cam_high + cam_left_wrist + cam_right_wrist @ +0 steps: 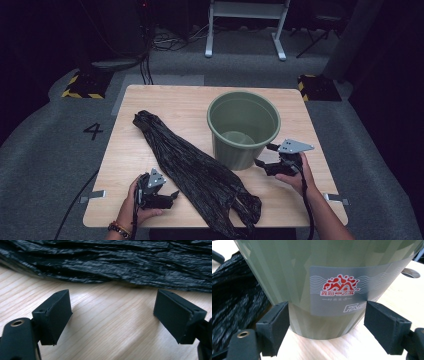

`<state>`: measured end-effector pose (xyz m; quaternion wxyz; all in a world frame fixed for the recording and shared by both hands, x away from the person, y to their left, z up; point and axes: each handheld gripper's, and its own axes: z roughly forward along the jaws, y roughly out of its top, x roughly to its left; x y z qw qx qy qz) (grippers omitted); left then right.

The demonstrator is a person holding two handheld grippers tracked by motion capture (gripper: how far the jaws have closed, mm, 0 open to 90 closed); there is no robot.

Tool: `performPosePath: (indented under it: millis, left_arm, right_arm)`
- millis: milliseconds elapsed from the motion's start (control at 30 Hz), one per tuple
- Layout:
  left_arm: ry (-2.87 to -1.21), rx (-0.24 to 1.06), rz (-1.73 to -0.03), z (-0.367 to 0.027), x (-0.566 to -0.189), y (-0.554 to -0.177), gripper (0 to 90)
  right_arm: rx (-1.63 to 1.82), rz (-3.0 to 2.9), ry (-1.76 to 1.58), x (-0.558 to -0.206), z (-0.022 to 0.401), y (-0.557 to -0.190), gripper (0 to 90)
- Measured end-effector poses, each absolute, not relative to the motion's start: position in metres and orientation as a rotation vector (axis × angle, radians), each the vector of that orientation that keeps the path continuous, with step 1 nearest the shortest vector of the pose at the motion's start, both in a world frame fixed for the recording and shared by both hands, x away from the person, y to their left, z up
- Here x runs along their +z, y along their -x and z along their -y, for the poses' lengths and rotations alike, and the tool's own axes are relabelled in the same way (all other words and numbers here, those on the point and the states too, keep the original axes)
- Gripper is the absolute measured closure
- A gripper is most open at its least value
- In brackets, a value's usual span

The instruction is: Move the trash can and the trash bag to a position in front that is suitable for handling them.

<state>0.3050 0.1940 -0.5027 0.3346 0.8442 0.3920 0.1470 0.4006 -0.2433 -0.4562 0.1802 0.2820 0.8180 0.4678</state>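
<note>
A black plastic bag (192, 167) is lying flat and crumpled on the wooden table (150, 100), just left of and in front of the green bucket (243, 128). Its long axis is running diagonally: the narrow bunched end is pointing away from the person, to the far left of the bucket, while the wider end is trailing to the table's near edge in front of the bucket. Its middle is passing close beside the bucket's base.

The bucket is standing upright, mouth up, with a grey label (342, 290) facing the person's right side.

The left gripper (167, 196) is sitting low over the table on the bag's near-left side, jaws spread wide and holding nothing, with bare wood between them and the bag's edge (112, 262) just ahead.

The right gripper (266, 156) is sitting to the right of the bucket, its jaws wide apart, flanking the base of the bucket; whether the pads are touching the wall is unclear.
</note>
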Motion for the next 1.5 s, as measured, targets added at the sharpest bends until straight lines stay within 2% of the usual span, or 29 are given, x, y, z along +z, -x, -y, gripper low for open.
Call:
performPosePath:
  millis: [233, 433, 533, 600, 933, 1067, 1400, 1500]
  left_arm:
    - [-2.219, 0.371, -0.984, -0.181, -0.503, -0.303, 15.1]
    - [-2.216, 0.358, -0.973, -0.169, -0.503, -0.304, 15.1]
    - [-2.224, 0.356, -0.960, -0.164, -0.503, -0.305, 15.1]
    - [-2.224, 0.351, -0.954, -0.160, -0.503, -0.305, 15.1]
    - [-2.230, 0.343, -0.942, -0.138, -0.503, -0.315, 15.0]
    - [-2.223, 0.360, -0.969, -0.123, -0.502, -0.322, 14.9]
    - [-2.214, 0.413, -0.989, -0.094, -0.502, -0.336, 14.7]
    - [-2.215, 0.404, -0.994, -0.086, -0.502, -0.340, 14.7]
  right_arm:
    - [1.305, -2.349, -0.790, -0.455, 0.232, -0.400, 21.2]
    - [1.404, -2.440, -0.716, -0.443, 0.236, -0.370, 21.6]
    - [1.379, -2.464, -0.680, -0.441, 0.231, -0.362, 20.9]
    - [1.300, -2.442, -0.659, -0.442, 0.224, -0.359, 23.8]
    - [1.249, -2.348, -0.744, -0.446, 0.216, -0.399, 23.6]
    - [1.260, -2.359, -0.751, -0.442, 0.212, -0.405, 23.0]
    - [1.231, -2.625, -0.504, -0.443, 0.197, -0.356, 22.4]
    - [1.214, -2.664, -0.489, -0.447, 0.193, -0.352, 22.4]
